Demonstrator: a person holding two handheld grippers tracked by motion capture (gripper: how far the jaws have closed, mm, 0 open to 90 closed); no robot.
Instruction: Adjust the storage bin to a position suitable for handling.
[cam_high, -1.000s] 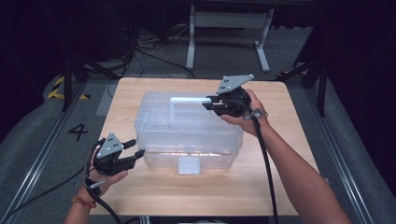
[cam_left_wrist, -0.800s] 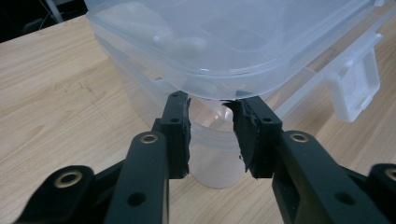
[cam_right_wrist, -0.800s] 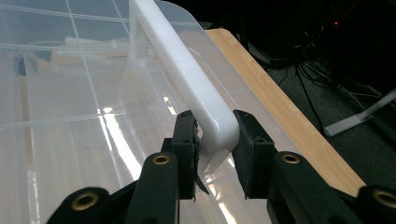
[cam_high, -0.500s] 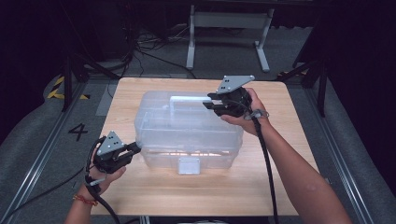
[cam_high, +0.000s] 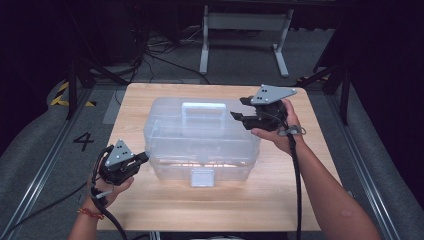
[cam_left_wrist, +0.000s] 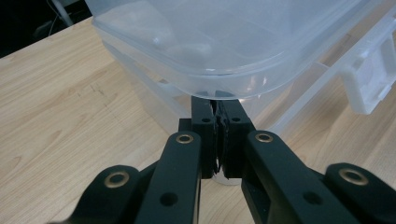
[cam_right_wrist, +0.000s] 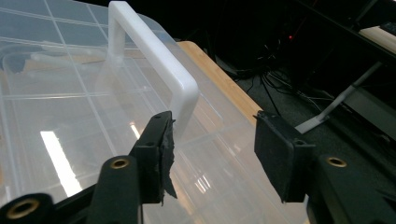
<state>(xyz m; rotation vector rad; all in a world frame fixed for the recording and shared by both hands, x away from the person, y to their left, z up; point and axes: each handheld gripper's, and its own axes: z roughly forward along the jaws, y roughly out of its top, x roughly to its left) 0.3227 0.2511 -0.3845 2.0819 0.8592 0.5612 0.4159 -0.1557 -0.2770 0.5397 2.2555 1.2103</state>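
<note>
While I keep both hands at the wooden table (cam_high: 150, 210), the clear plastic storage box (cam_high: 200, 145) sits in the middle of it, lid on, with its white handle (cam_high: 202, 107) lying along the top and its front latch (cam_high: 202, 176) facing me.

With my left hand (cam_high: 107, 187) low at the near left corner of the box, my left gripper (cam_high: 142, 159) points at that corner. In the left gripper view its two black jaws stand pressed together, pad against pad, with nothing between them, and their tips (cam_left_wrist: 217, 105) sit right under the rounded rim of the lid (cam_left_wrist: 224, 70), at or just against the box wall; I cannot tell if they touch it. They have just been closing down to this.

Over the far right part of the lid, my right gripper (cam_high: 245, 110) hovers, held by my right hand (cam_high: 277, 130) at the box's right end, well apart from the left one. Its jaws stand partly apart, about a middling gap, and they have just been opening. Nothing is between the pads. In the right gripper view the near end of the handle (cam_right_wrist: 182, 91) stands just beyond my left-hand pad (cam_right_wrist: 163, 154), close beside it but outside the gap, and the lid's ribbed clear surface (cam_right_wrist: 70, 116) spreads beneath both jaws. The other pad (cam_right_wrist: 278, 158) hangs past the lid's edge, over the dark floor.
</note>
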